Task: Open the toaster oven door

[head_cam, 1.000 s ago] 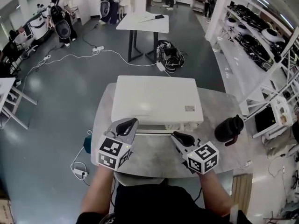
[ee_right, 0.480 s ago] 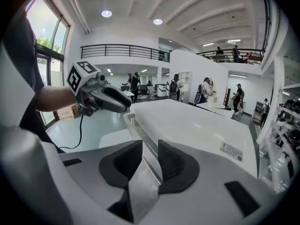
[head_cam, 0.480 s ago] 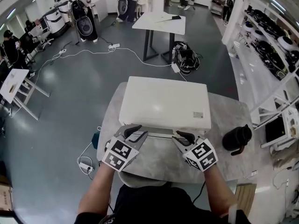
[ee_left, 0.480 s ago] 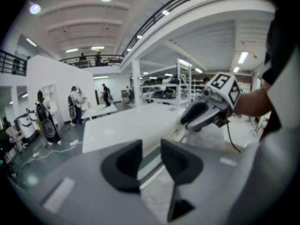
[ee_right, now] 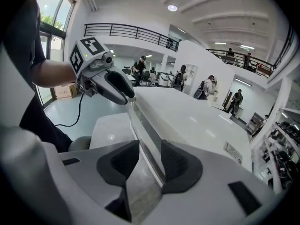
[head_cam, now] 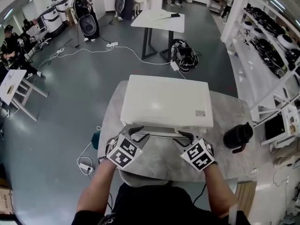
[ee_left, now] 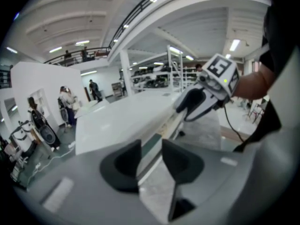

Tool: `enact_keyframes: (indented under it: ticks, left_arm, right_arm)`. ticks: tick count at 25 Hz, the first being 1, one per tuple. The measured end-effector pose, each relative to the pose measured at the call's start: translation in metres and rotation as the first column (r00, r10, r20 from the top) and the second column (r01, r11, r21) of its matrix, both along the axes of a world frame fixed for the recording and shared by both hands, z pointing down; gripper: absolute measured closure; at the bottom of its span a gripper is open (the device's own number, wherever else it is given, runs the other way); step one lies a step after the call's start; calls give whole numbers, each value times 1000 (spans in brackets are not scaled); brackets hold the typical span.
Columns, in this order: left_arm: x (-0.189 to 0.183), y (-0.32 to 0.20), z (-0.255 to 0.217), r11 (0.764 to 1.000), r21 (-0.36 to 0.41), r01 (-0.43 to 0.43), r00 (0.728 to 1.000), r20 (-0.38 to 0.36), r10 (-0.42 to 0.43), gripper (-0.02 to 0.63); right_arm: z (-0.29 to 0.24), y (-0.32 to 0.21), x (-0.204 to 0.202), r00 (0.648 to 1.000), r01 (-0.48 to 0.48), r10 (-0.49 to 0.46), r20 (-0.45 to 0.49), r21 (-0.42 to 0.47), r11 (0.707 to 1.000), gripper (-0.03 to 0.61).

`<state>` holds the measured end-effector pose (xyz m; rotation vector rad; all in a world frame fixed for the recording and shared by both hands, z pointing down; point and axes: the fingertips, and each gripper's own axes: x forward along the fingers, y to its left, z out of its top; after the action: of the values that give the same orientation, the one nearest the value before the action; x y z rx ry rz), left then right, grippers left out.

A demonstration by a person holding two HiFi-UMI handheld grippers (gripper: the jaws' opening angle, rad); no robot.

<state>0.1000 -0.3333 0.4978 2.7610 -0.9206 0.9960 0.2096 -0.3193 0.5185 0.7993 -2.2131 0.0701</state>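
**A:** Since the whole move hangs on where the handle (head_cam: 161, 133) sits, here's the layout. The toaster oven (head_cam: 166, 100) is on the grey table (head_cam: 225, 114), dead ahead at 12 o'clock from the person. Its handle runs along the near top edge of the door, with the long axis going 9 to 3. The left gripper (head_cam: 138, 133) is at the 9 o'clock end and the right gripper (head_cam: 183, 138) at the 3 o'clock end, so neither hand is really nearer.

**B:** Are they actually holding it, though?

**A:** Doesn't look like it. Both sets of jaws are opening. In each gripper view the bar runs right through the gap, but the pads stand off it, so it's between the jaws and not pinched. The right one looks the wider of the two.

**B:** So the door's shut?

**A:** As far as the head view shows, yes. It sits flush, and nothing of the inside is visible, so there's no telling what's in there. My guess is it hinges at the bottom, so the pull would go toward 6 o'clock and down. They'd have to close on the bar first, and with one gripper at each end an uneven pull could twist it.

**B:** Anything else on the table?

**A:** A black jug (head_cam: 238, 136), at about 3 o'clock from the right gripper and well apart from it. I can't see whether there's anything in it. It looks clear of the door's swing.
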Motion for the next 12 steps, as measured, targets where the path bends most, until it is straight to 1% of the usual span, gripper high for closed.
enact_keyframes:
  ticks: [3,7,10,12]
  left_arm:
    - [1,2,11,1000,-19,-4,999,35,5,471]
    - [3,0,19,999,-39,2,999,53,0,471]
    - [2,1,22,999,-36,15,997,71,-12,471]
    - [2,2,26,1000,-27,12,995,102,-9,471]
  right_arm:
    - [3,-1,4,999,-14,14,-36,3,1000,439]
    - [5,-2,7,998,-27,28,-61,23,999,442]
    - [7,-1,5,997,-8,9,-72,23,1000,437]
    - [9,1,4,997,9,-7,-80,18,1000,448]
